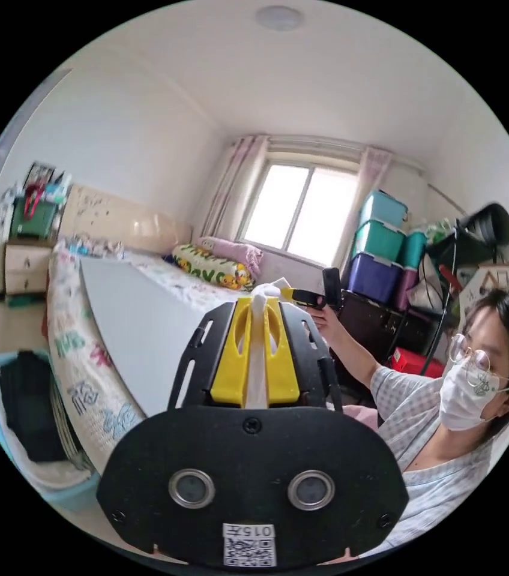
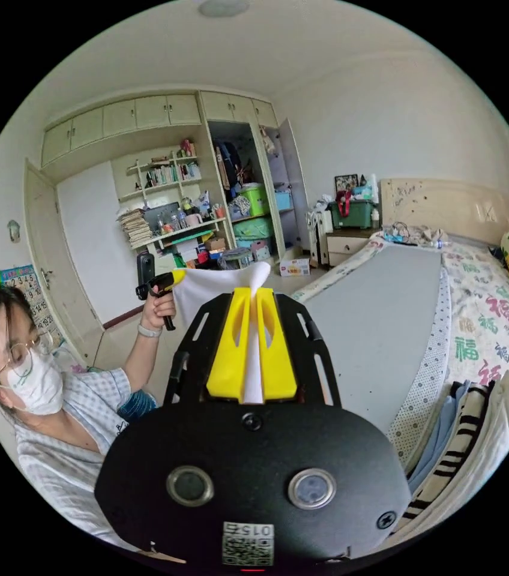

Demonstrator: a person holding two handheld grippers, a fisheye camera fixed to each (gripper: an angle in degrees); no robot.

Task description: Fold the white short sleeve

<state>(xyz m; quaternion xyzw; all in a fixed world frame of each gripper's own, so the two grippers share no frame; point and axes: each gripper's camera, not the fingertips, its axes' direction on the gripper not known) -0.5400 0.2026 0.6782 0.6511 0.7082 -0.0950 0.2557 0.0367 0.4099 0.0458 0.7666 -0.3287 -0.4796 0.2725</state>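
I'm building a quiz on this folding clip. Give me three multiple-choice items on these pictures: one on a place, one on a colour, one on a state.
1. Where is the folded clothes pile?
A. on the bed's edge
B. on a shelf
C. in the wardrobe

2. What colour are the left gripper jaws?
A. red
B. yellow
C. green

3. What is the right gripper doing?
A. open
B. shut on nothing
C. shut on the white short sleeve

Answers: 1 A, it lies beside the grey board; 2 B, both jaws are yellow; 3 C, white cloth is pinched between its jaws.
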